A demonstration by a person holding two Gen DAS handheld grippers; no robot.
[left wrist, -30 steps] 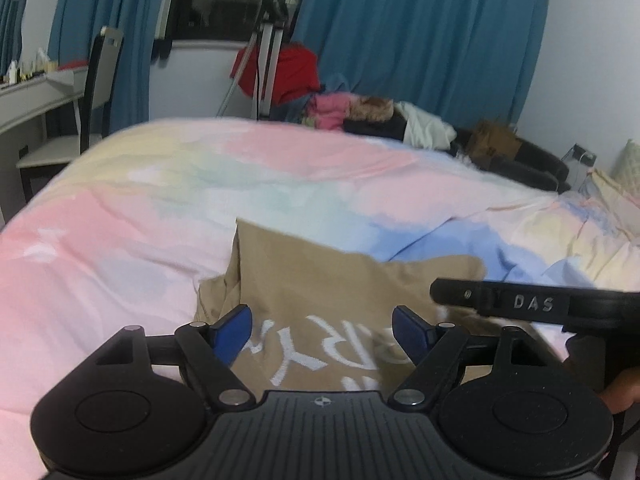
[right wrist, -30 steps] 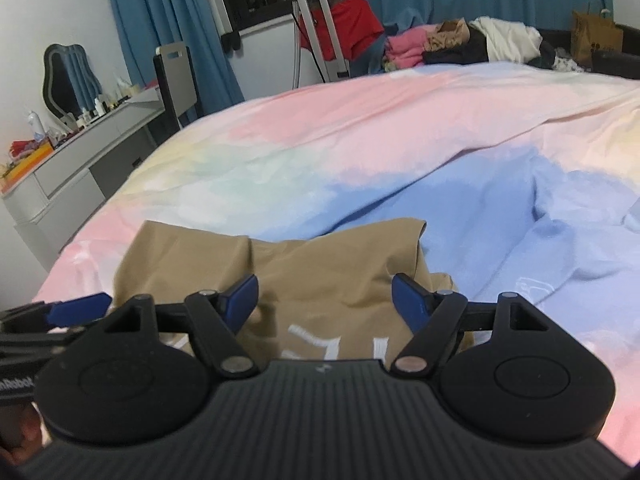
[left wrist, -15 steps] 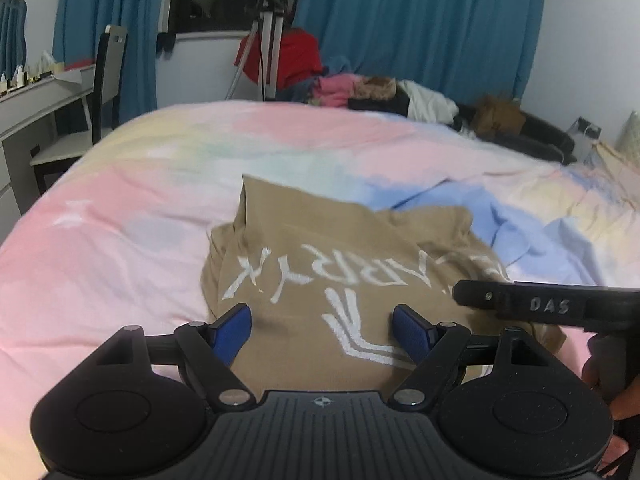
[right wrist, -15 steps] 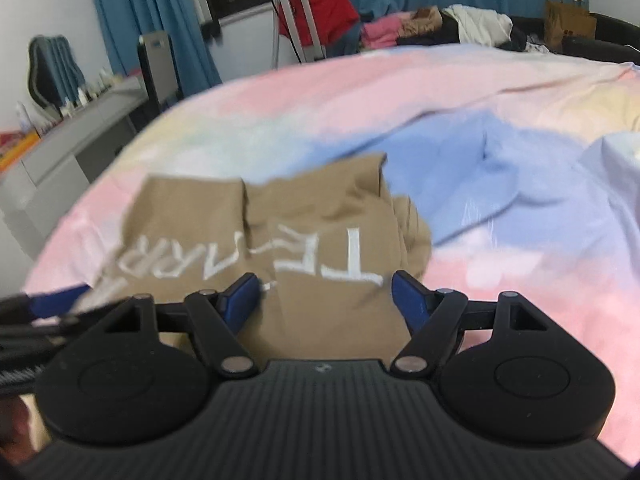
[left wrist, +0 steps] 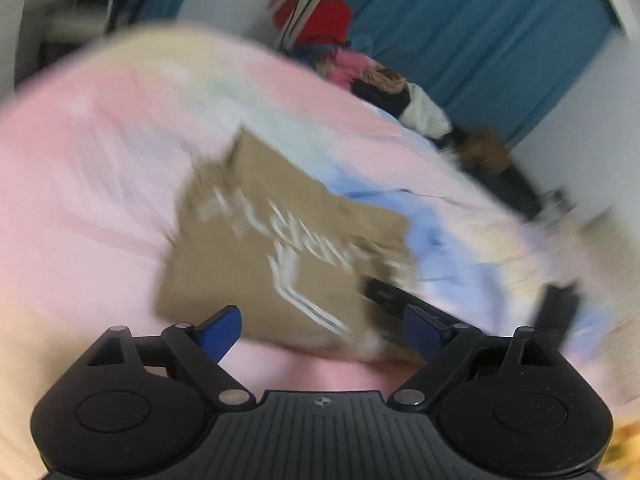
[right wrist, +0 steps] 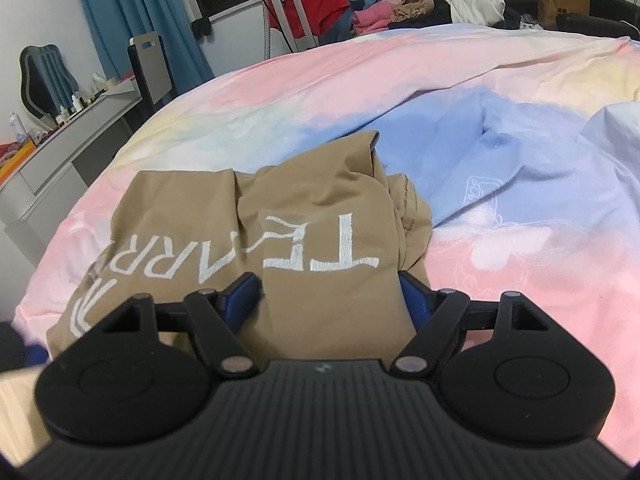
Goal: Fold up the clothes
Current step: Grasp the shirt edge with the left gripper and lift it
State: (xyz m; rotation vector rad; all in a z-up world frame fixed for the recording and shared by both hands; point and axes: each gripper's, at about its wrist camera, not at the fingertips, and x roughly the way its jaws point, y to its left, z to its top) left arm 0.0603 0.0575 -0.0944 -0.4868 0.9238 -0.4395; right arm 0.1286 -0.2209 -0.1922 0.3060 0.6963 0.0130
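On the bed (right wrist: 500, 80), the tan shirt (right wrist: 320, 240) now shows its white letters, so a fold looks done, and both claws, left claw (left wrist: 320, 328) and right claw (right wrist: 328, 296), gape apart, holding nothing.

Soft, even indoor light with faint shadows. The left wrist view is heavily motion-blurred beyond its sharp tool; the right stays crisp, edges bowed
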